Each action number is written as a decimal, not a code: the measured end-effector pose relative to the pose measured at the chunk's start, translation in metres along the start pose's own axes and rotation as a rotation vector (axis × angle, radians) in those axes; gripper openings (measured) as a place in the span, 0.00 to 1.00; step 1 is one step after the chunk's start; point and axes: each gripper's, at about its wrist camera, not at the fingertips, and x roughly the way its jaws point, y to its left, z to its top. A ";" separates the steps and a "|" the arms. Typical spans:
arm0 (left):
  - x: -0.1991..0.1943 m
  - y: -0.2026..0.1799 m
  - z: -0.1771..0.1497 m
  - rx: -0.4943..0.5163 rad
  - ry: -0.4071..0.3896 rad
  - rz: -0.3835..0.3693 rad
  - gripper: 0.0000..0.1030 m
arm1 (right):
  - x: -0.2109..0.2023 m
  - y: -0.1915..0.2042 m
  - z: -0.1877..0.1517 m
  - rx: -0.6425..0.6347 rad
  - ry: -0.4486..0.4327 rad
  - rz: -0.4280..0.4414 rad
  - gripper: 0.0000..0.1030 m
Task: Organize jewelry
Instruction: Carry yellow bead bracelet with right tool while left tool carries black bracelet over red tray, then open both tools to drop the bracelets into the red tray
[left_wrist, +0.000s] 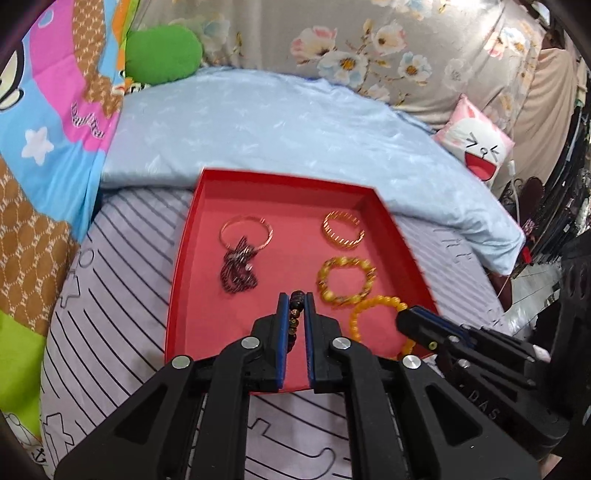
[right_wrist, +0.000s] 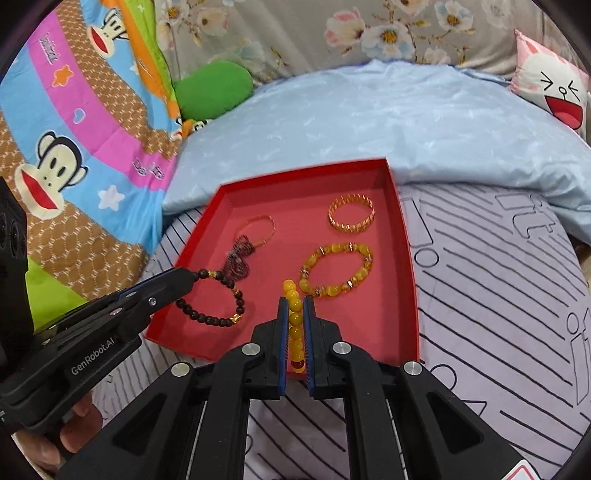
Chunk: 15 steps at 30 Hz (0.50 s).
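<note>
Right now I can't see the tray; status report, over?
Left gripper shut on dark bead bracelet. Right gripper shut on yellow bead bracelet. Both over red tray. Nothing blocking.

Your left gripper's (left_wrist: 296, 301) pads hide most of the dark bead bracelet (left_wrist: 296, 295) in its own view, your right gripper (left_wrist: 410, 317) covers part of the orange bead bracelet (left_wrist: 373, 308) there, and the dark tangled piece (left_wrist: 238, 266) is too blurred to identify.
</note>
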 end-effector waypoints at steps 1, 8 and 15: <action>0.004 0.004 -0.003 -0.005 0.009 0.009 0.07 | 0.003 -0.001 -0.001 0.000 0.006 -0.006 0.07; 0.015 0.021 -0.015 -0.015 0.029 0.066 0.08 | 0.017 -0.007 -0.008 -0.022 0.025 -0.072 0.07; 0.022 0.025 -0.024 -0.014 0.039 0.125 0.10 | 0.015 -0.006 -0.012 -0.055 -0.005 -0.127 0.18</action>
